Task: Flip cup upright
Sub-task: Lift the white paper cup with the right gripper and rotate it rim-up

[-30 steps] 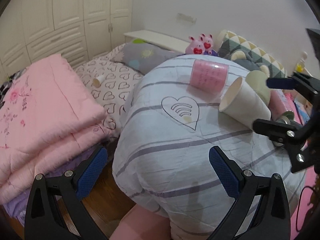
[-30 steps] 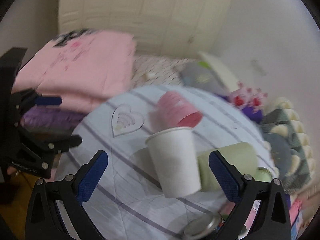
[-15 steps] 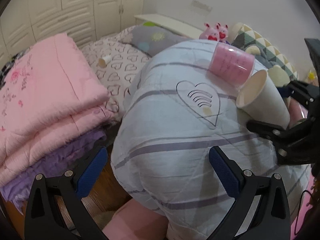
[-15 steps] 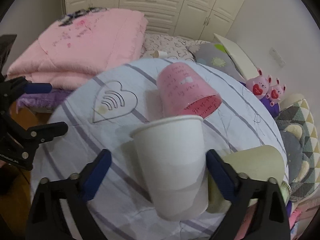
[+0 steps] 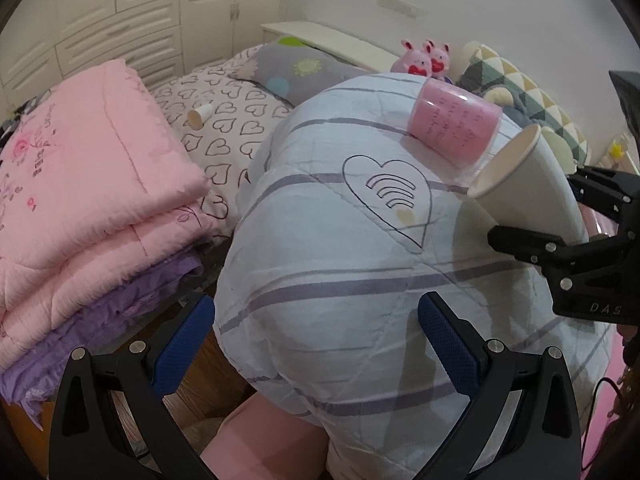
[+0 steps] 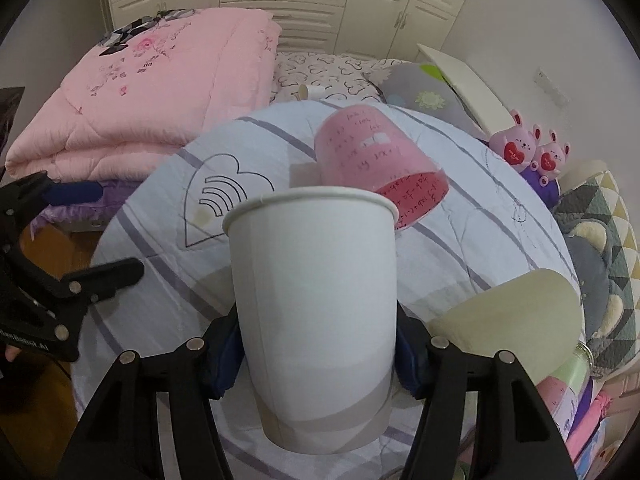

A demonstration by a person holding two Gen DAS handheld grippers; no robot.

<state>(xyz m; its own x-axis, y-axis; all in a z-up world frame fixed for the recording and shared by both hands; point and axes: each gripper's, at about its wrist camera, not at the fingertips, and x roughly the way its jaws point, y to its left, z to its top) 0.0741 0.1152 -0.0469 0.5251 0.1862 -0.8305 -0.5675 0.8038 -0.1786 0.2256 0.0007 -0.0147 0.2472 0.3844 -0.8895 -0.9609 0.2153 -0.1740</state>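
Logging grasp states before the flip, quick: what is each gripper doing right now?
Left gripper: open, holding nothing, over the striped quilt.
Right gripper: closed on the white paper cup, which is tilted, not upright.

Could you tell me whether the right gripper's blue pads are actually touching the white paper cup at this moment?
Touching. In the right wrist view, the right gripper has both blue pads pressed flush against the sides of the white paper cup, with no gap visible on either side.
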